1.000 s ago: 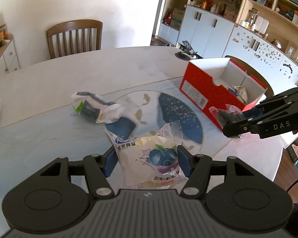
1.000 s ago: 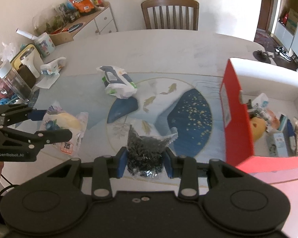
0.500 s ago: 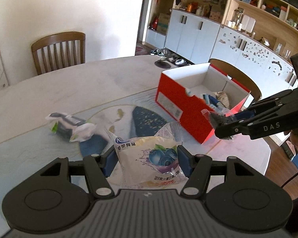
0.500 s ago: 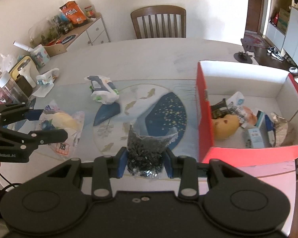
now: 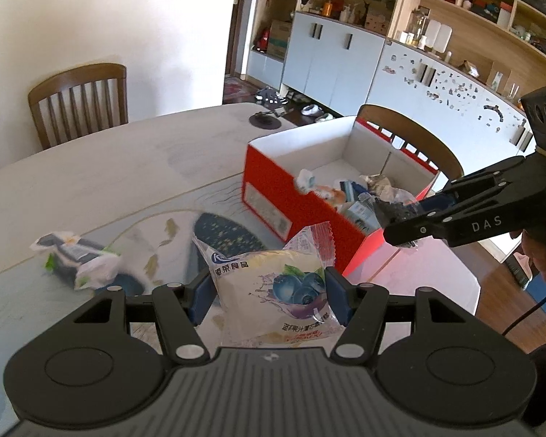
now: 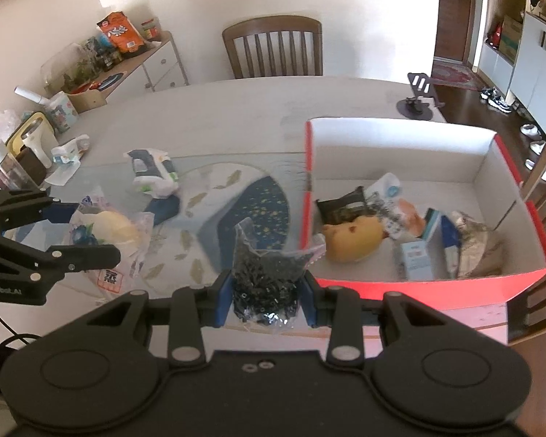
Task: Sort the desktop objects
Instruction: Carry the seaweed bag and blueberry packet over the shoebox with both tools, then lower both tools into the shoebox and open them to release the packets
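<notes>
My left gripper (image 5: 267, 296) is shut on a blueberry bread packet (image 5: 273, 287) and holds it above the table, left of the red box (image 5: 273, 196). It also shows in the right wrist view (image 6: 102, 233). My right gripper (image 6: 265, 296) is shut on a clear bag of black bits (image 6: 265, 273), held above the table near the front left corner of the red box (image 6: 418, 287). The box holds several items, among them a brown plush toy (image 6: 349, 242). A white and green tissue pack (image 6: 153, 176) lies on the blue fish-pattern mat (image 6: 251, 211).
A wooden chair (image 6: 273, 49) stands at the table's far side, another (image 5: 415, 138) behind the box. A black phone stand (image 6: 418, 98) sits at the far right edge. Bottles and a cup (image 6: 22, 149) crowd the left edge beside a sideboard (image 6: 127, 62).
Both grippers have moved right toward the red box with their packets still held. The box now fills more of both views and its inside shows.
</notes>
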### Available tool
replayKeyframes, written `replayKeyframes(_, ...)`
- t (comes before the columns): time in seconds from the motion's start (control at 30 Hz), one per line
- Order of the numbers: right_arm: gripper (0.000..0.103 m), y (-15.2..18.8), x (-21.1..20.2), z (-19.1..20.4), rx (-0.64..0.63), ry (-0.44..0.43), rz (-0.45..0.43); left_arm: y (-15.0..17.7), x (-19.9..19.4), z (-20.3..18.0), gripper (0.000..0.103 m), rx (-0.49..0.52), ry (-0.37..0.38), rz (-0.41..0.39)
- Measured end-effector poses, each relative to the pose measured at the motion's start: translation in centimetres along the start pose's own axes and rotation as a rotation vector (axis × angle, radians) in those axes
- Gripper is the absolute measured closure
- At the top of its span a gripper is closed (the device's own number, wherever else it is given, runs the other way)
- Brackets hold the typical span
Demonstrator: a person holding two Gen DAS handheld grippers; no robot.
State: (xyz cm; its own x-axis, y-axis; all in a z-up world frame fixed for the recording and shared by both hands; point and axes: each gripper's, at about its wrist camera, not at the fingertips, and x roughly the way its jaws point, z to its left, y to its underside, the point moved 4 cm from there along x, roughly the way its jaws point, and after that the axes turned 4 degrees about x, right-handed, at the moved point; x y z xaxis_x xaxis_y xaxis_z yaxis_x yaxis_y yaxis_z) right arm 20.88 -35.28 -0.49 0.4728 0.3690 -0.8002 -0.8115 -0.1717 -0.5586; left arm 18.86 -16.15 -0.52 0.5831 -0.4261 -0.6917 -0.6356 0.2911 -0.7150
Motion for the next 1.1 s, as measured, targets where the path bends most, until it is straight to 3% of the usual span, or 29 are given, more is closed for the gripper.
replayKeyframes(0.67, 0.067, -3.4, -0.4, -9.0, 0.035, 0.036, -0.027, -6.2, 4.7, -4.2, 0.040, 0.062, 0.009, -0.015)
replayKeyframes(1.1, 0.067, -5.1, 0.7, -14.7, 0.069, 0.116, -0.022, -9.6, 9.5, -7.1, 0.041, 0.129, 0.060, 0.017)
